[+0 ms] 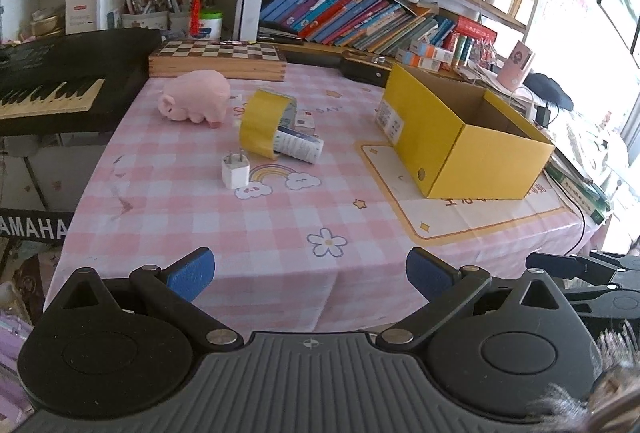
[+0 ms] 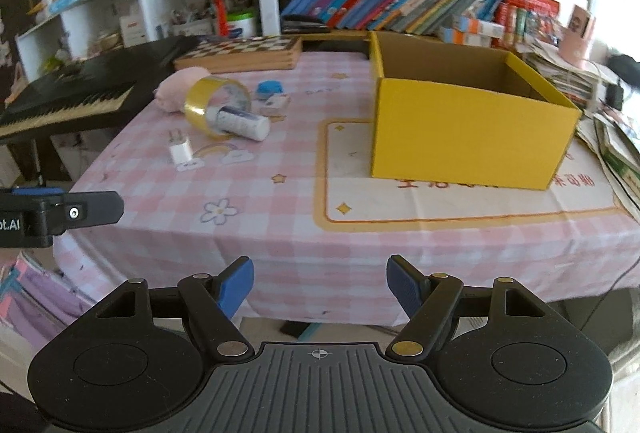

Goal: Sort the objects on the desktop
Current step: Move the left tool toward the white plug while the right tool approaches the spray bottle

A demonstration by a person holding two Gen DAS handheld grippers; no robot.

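On the pink checked tablecloth [image 1: 224, 229] lie a pink plush pig [image 1: 195, 100], a yellow tape roll [image 1: 262, 123] with a white tube [image 1: 301, 148] lying through it, a white charger plug [image 1: 235, 170] and a small box [image 1: 305, 122]. An open yellow cardboard box [image 1: 460, 137] stands at the right; it also shows in the right wrist view [image 2: 464, 137], with the tape roll [image 2: 208, 105], tube [image 2: 243, 122], plug [image 2: 181, 150], pig [image 2: 176, 89] and a blue object [image 2: 270, 88]. My left gripper [image 1: 310, 273] and right gripper [image 2: 320, 287] are open and empty at the table's near edge.
A black keyboard [image 1: 52, 89] stands at the left, a chessboard box [image 1: 218, 59] at the back. Bookshelves [image 1: 360, 13] fill the far side. Papers and cables [image 2: 612, 137] lie at the right. The left gripper's side [image 2: 60, 213] shows in the right wrist view.
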